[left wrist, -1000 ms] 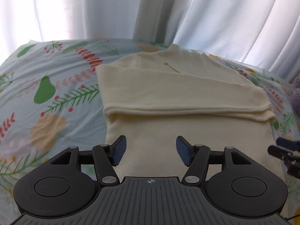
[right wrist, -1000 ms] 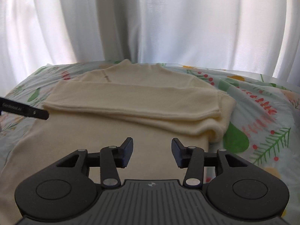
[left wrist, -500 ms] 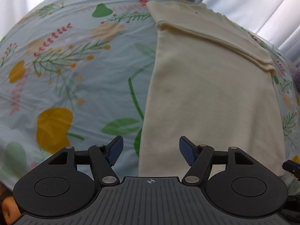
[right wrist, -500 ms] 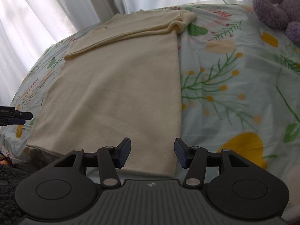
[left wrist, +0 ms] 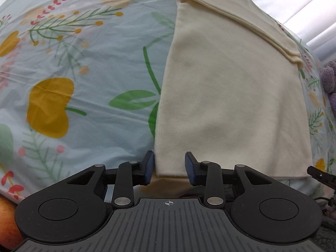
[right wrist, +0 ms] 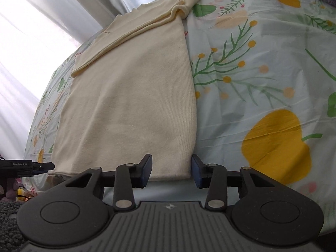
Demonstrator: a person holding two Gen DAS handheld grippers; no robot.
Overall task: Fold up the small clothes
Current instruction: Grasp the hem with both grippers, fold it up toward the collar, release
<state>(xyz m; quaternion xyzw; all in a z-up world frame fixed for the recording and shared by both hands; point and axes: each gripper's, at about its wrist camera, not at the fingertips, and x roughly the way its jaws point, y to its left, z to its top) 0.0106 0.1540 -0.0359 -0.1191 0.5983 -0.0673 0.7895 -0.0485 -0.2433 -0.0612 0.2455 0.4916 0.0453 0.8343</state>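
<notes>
A cream knit sweater (left wrist: 231,88) lies flat on the flowered bed sheet (left wrist: 73,73), its sleeves folded across the chest at the far end. My left gripper (left wrist: 169,168) is open, its jaws either side of the hem's near left corner. In the right wrist view the same sweater (right wrist: 130,105) runs away from me. My right gripper (right wrist: 171,169) is open, its jaws either side of the hem's near right corner. Each gripper's tip shows at the edge of the other's view.
White curtains (right wrist: 42,21) hang behind the bed. A purple plush toy (left wrist: 328,79) sits at the right edge of the bed. The bed's near edge drops off just under both grippers. The sheet (right wrist: 262,84) lies bare to the right of the sweater.
Both grippers have drawn back from the folded sleeves to the sweater's near hem, and stand at its two corners. Both stay open.
</notes>
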